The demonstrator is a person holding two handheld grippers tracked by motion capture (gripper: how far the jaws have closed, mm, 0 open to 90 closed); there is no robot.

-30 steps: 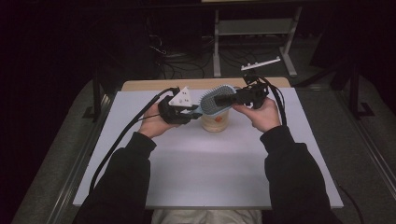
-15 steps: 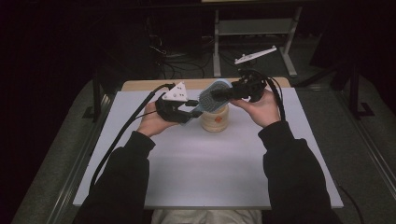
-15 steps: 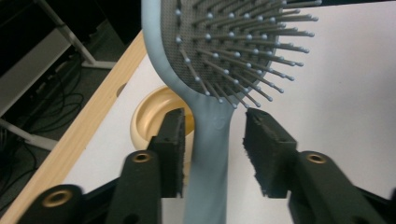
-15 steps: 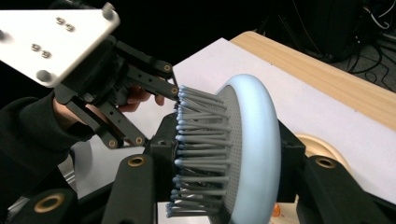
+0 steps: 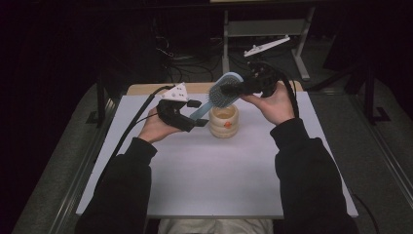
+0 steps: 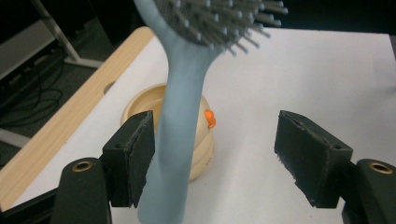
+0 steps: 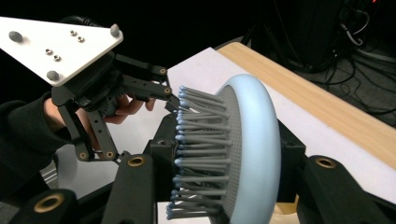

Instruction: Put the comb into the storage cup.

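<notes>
Left gripper view: left claw (image 6: 224,158) just opened, hairbrush (image 6: 184,116) handle between jaws, right claw (image 7: 224,186) clamped on brush head.

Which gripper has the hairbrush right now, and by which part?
The right gripper holds the light blue hairbrush by its bristled head. The left gripper has just been opening; the handle lies between its jaws, against one pad, unclamped.

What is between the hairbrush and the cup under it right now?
Nothing visible. The hairbrush hangs above the cup, clamped at its head by the right gripper. The left gripper has just been opening, with the brush's handle between its jaws, against one pad.
</notes>
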